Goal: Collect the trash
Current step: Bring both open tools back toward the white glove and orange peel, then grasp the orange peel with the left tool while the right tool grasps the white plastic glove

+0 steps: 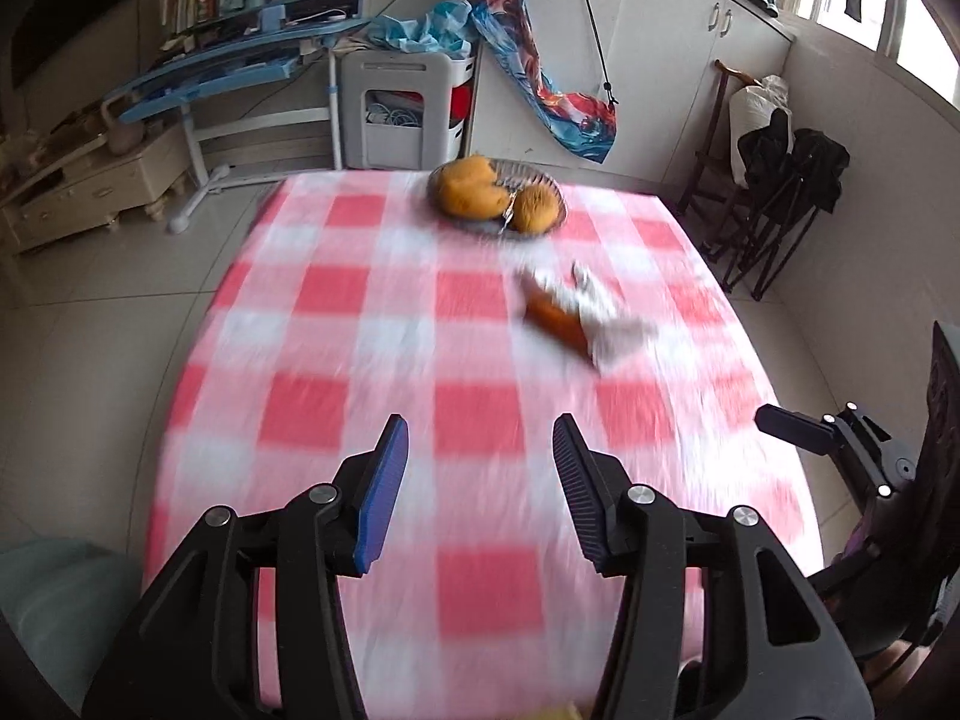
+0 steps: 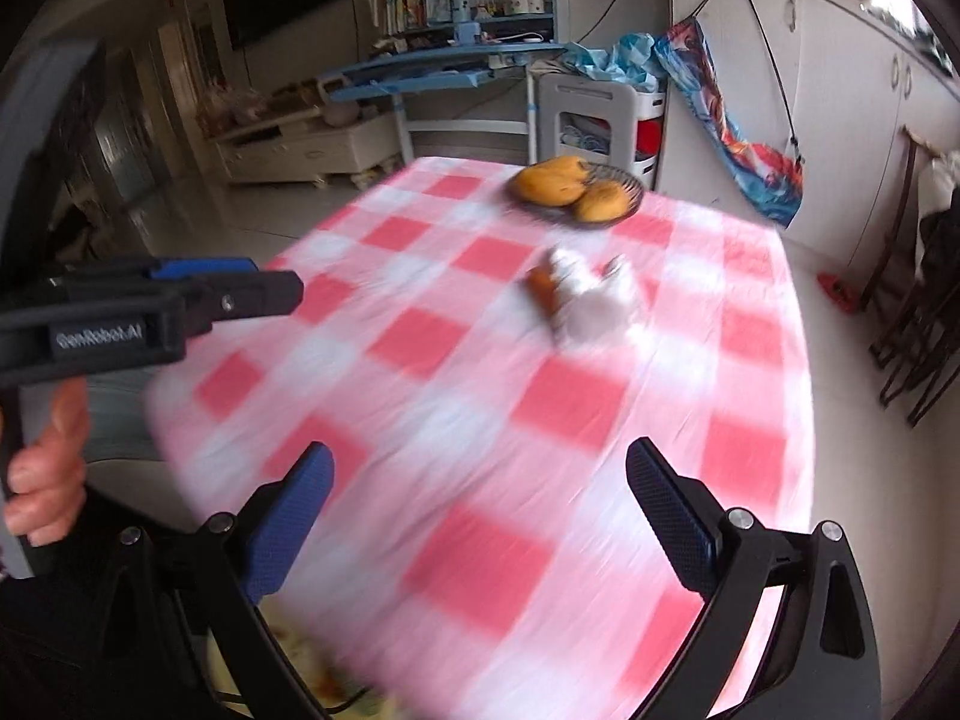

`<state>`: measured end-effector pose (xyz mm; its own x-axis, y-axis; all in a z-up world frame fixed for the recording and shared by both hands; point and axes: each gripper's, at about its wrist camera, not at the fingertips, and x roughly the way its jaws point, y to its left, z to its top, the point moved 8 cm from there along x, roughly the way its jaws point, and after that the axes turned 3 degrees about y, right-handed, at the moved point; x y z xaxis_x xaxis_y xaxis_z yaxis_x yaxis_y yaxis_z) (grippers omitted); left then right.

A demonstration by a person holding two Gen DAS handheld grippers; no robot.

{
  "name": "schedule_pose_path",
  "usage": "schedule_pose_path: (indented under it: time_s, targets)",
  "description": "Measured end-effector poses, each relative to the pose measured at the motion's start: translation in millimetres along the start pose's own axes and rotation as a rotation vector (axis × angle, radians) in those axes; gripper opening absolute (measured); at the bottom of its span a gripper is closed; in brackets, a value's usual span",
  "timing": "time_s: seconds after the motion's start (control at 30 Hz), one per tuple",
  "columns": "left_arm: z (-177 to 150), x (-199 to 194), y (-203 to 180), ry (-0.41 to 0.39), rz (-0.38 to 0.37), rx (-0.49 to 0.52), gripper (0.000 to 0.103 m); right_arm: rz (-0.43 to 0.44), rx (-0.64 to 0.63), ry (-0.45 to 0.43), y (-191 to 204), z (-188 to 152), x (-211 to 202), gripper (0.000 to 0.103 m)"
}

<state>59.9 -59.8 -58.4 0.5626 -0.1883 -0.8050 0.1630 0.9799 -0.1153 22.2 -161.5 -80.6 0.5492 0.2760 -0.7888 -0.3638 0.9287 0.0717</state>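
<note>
While both spread wide, left gripper (image 2: 288, 291) body reads "GenRobot.AI"; right gripper (image 2: 480, 480) unlabelled, over checked tablecloth (image 2: 468, 372).

Left hand-held gripper (image 1: 480, 438) jaws apart, empty; right hand-held gripper (image 2: 480, 468) spread wide, empty.

The table carries a matt pink-and-white checked cloth (image 1: 384, 324), with a dark wire-metal basket (image 1: 555, 192) at 12 o'clock holding dull-skinned orange fruit (image 1: 471, 189), crumpled white paper trash (image 1: 606, 324) near centre, and both grippers' black plastic fingers faced with ribbed blue pads (image 1: 384, 498).
</note>
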Motion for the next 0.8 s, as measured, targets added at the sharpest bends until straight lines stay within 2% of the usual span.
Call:
schedule_pose_path:
  time_s: [0.13, 0.23, 0.3, 0.4, 0.47, 0.53, 0.63, 0.73, 0.8]
  targets:
    - [28.7, 37.0, -6.7, 0.015, -0.004, 0.011, 0.048, -0.01, -0.013, 0.014, -20.5, 18.9, 28.4, 0.094]
    - [37.5, 65.0, -5.2, 0.044, -0.004, -0.003, 0.048, -0.003, -0.045, 0.025, -26.9, 31.2, 50.6, 0.091]
    - [38.2, 81.1, -3.6, 0.076, 0.0, -0.012, 0.048, 0.008, -0.049, 0.035, -30.7, 37.2, 62.4, 0.08]
    - [42.4, 99.1, -1.9, 0.102, 0.002, -0.018, 0.048, 0.033, -0.029, 0.061, -40.4, 43.1, 79.3, 0.058]
    - [46.2, 109.2, 0.6, 0.113, 0.009, -0.022, 0.048, 0.056, 0.005, 0.09, -48.4, 40.8, 87.0, 0.026]
    - [48.2, 119.7, 2.6, 0.127, 0.011, -0.033, 0.048, 0.082, 0.026, 0.103, -52.0, 37.5, 86.1, 0.018]
    - [51.0, 133.2, -3.2, 0.143, 0.001, -0.034, 0.048, 0.088, 0.04, 0.108, -58.3, 35.3, 81.1, 0.015]
    - [55.6, 142.7, -20.9, 0.145, -0.018, -0.004, 0.048, 0.114, 0.109, 0.11, -71.3, 29.9, 72.7, 0.01]
    - [57.9, 146.7, -34.2, 0.143, -0.03, 0.022, 0.05, 0.16, 0.166, 0.113, -78.4, 26.3, 67.2, 0.01]
